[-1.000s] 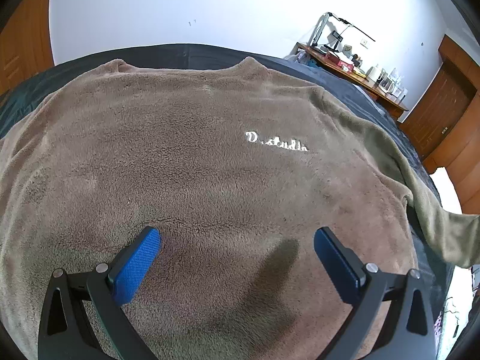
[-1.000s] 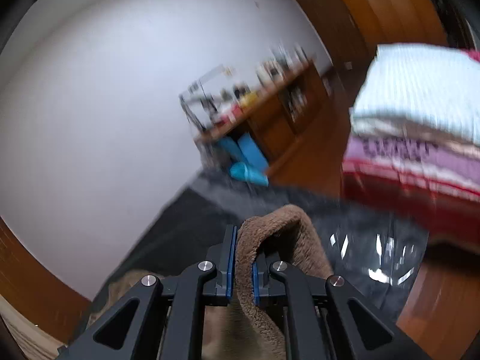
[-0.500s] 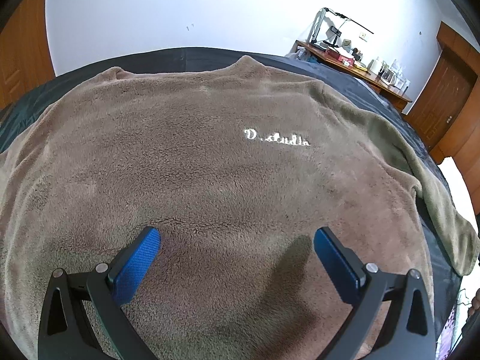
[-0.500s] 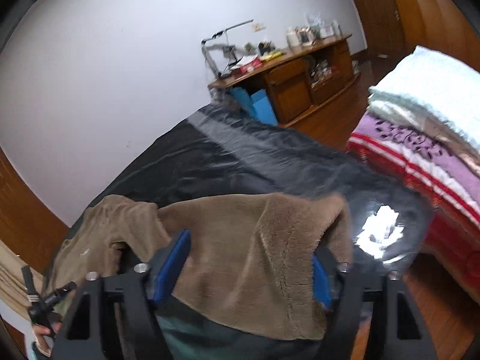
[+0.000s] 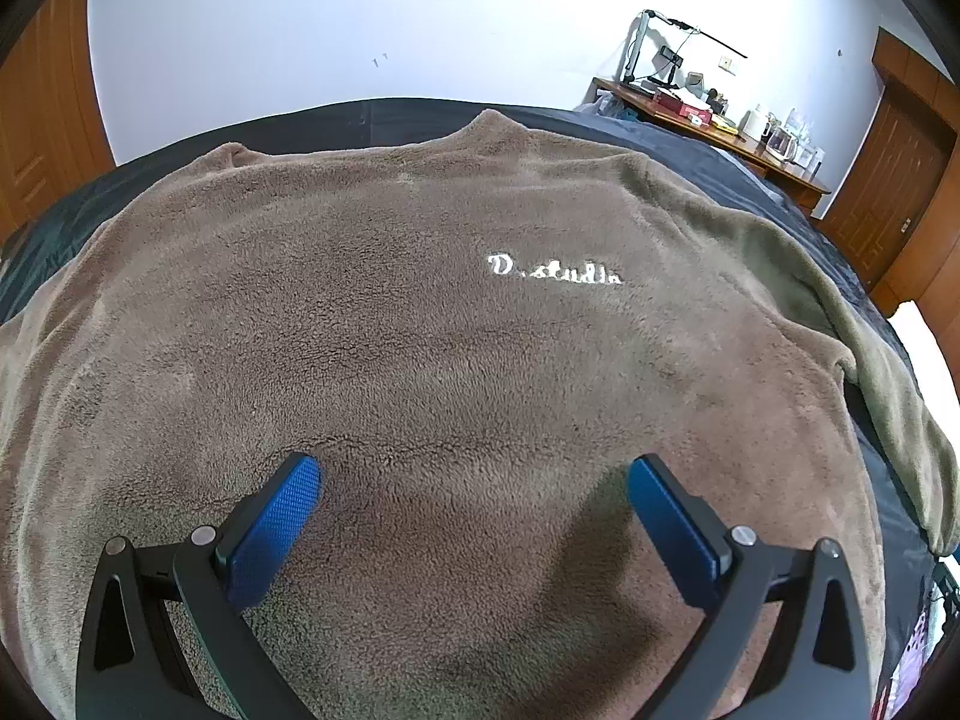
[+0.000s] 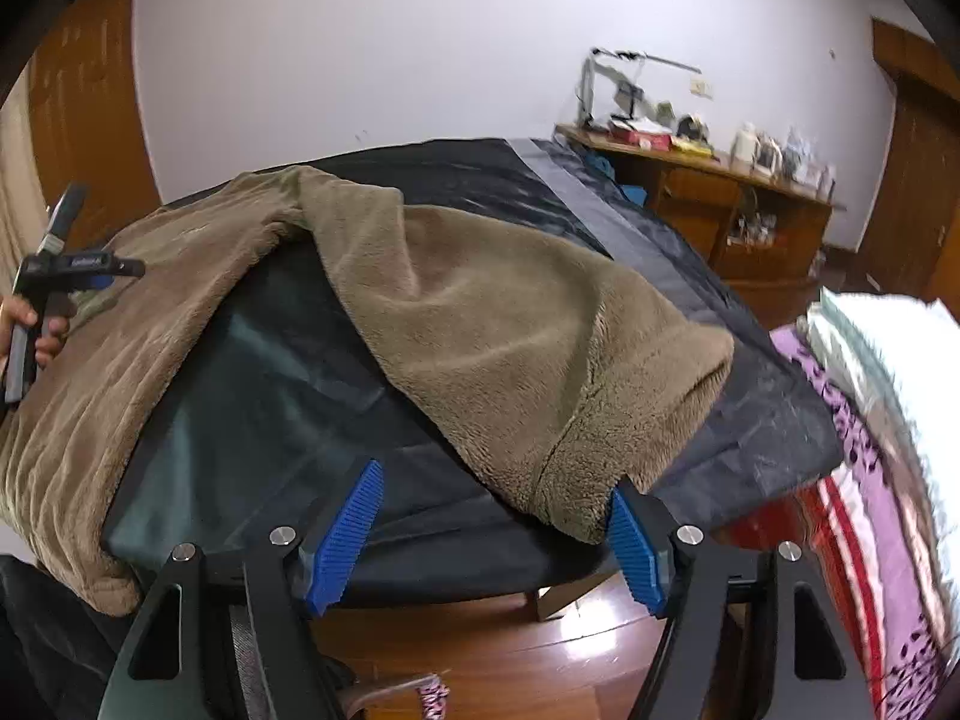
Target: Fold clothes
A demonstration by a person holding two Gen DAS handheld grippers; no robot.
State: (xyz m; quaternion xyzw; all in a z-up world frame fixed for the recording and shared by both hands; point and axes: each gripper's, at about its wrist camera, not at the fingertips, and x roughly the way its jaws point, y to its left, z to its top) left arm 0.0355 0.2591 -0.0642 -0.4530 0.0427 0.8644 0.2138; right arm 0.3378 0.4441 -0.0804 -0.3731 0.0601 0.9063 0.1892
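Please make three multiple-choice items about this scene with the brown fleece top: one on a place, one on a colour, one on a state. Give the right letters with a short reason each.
1. Where does the sleeve lie?
A. folded over the chest
B. spread out sideways on the dark cover
C. on the floor

2. What colour is the lettering on the fleece top?
A. white
B. red
C. black

3. How is the left gripper?
A. shut on the hem
B. open above the top
C. shut on the sleeve

Answers: 1 B, the cuff reaches the cover's edge. 2 A, pale script on brown. 3 B, blue pads stand wide apart, nothing between them.
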